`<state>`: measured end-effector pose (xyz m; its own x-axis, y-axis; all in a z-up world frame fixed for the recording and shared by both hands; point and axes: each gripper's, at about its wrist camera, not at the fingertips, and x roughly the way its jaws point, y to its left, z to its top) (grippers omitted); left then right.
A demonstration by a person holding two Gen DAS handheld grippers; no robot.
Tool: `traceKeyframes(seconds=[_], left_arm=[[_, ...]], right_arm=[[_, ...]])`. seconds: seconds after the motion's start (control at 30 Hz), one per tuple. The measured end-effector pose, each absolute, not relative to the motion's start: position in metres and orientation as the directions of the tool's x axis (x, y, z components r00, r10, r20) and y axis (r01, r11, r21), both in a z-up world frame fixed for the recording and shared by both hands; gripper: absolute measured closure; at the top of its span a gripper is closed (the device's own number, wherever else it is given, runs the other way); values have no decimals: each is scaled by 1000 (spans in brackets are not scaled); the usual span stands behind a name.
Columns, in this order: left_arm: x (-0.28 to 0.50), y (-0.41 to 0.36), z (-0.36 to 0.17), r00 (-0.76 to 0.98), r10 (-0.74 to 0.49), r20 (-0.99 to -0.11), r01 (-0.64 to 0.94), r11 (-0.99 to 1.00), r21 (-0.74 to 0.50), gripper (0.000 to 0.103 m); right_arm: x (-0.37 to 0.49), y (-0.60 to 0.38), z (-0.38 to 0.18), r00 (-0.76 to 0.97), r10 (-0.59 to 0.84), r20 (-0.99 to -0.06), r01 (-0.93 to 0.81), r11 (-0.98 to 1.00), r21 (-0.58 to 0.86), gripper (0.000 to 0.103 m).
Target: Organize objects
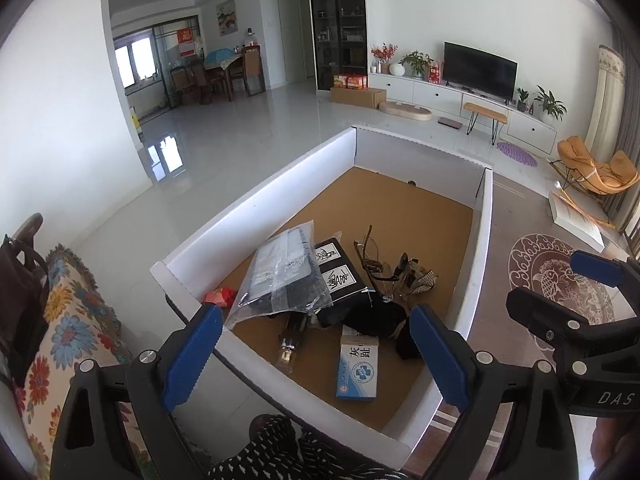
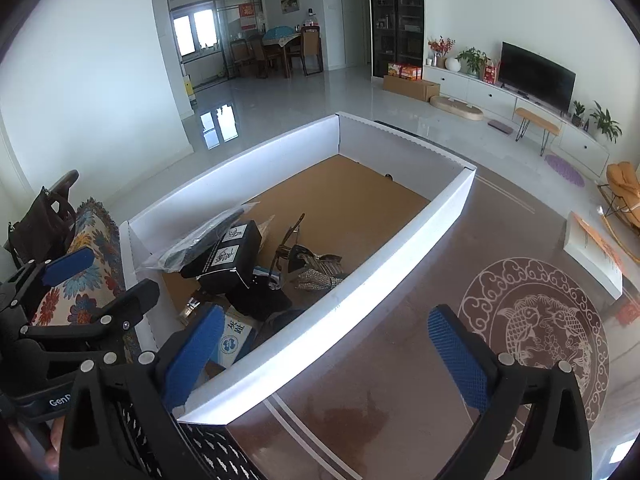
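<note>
A white-walled box point(image 1: 256, 208) with a brown floor holds the clutter: a clear plastic bag point(image 1: 280, 276) with something dark inside, a black box point(image 1: 340, 272) with white labels, eyeglasses point(image 1: 372, 256), a black pouch point(image 1: 372, 318), a blue-and-white medicine box point(image 1: 358, 368), a small bottle point(image 1: 288, 346) and a red scrap point(image 1: 220, 295). My left gripper point(image 1: 316, 354) hovers open over the box's near end, holding nothing. My right gripper point(image 2: 328, 356) is open and empty above the box's right wall point(image 2: 360, 280) and the table. Each gripper shows in the other's view: the right gripper point(image 1: 560, 284), the left gripper point(image 2: 100, 280).
The box sits on a brown table point(image 2: 400, 360) with a fish motif point(image 2: 540, 332); a white book point(image 2: 592, 252) lies at its far right. A floral cushion point(image 1: 72, 320) and a dark bag point(image 1: 20, 280) are to the left. Patterned black clothing point(image 1: 272, 440) is just below the grippers.
</note>
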<state>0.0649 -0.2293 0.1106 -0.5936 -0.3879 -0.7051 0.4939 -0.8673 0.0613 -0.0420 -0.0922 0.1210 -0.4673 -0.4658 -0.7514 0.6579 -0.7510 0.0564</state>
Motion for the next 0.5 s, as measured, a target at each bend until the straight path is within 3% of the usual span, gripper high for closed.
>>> traceKeyframes(seconds=[0.17,0.5], left_arm=[[72,-253,118,-575,-427,-698,538,-840,70,8],[78,-294,123,-559,-441,-702,580,-813,50,8]], right_arm=[[-38,-126,135,-403,-505,-763,741,-670,52,0],[-46,-161,140,-402,-474,-783,715,-697,55,0]])
